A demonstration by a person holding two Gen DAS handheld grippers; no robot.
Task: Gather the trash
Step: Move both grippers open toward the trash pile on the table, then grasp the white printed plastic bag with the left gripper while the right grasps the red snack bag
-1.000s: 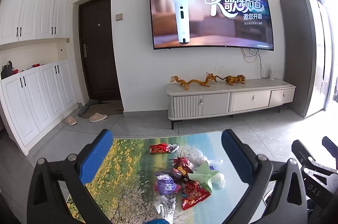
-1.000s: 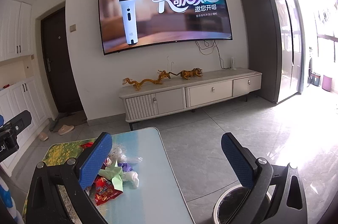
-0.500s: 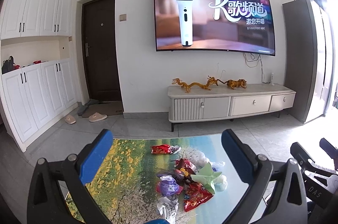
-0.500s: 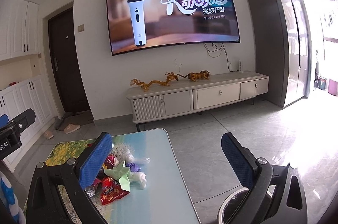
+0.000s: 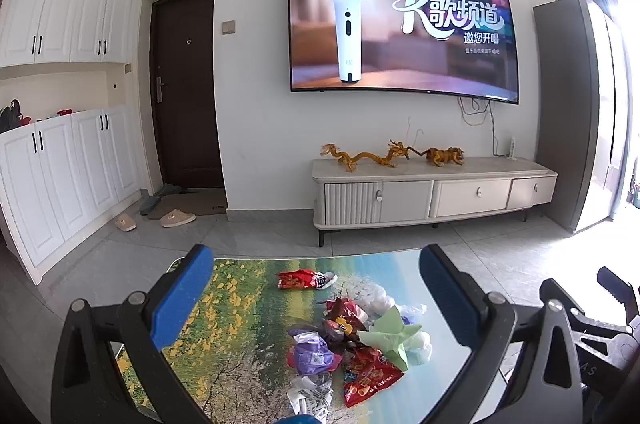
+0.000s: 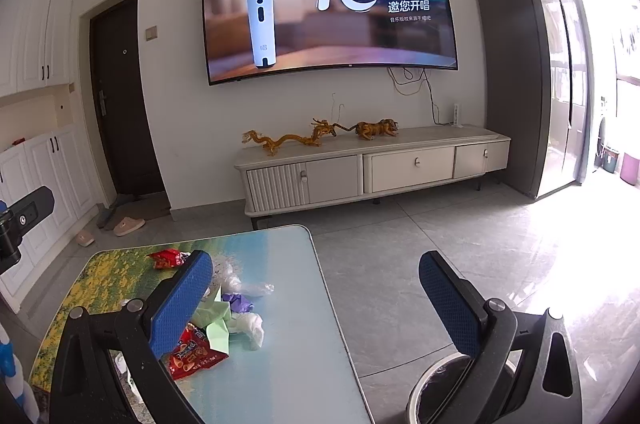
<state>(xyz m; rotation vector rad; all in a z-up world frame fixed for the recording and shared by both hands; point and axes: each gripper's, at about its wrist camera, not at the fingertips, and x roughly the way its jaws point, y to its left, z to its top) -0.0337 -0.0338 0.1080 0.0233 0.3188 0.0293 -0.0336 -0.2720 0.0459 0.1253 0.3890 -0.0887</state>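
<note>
A pile of trash (image 5: 352,340) lies on a low table (image 5: 240,304) with a printed landscape top: red snack wrappers, a purple wrapper, green paper, white plastic. One red wrapper (image 5: 302,279) lies apart at the far side. My left gripper (image 5: 316,288) is open and empty, held above the table's near side. My right gripper (image 6: 316,288) is open and empty, over the table's right edge; the pile (image 6: 216,324) shows by its left finger. A round trash bin (image 6: 444,384) with a dark liner stands on the floor below its right finger.
A TV cabinet (image 5: 432,192) with dragon figures stands against the far wall under a wall TV (image 5: 400,28). White cupboards (image 5: 60,176) and slippers (image 5: 176,218) are at the left by a dark door. A tall grey cabinet (image 6: 520,76) stands at the right.
Both views have shifted slightly: the table and the pile sit a little further right in the right wrist view. Both grippers stay open and the trash has not moved.
</note>
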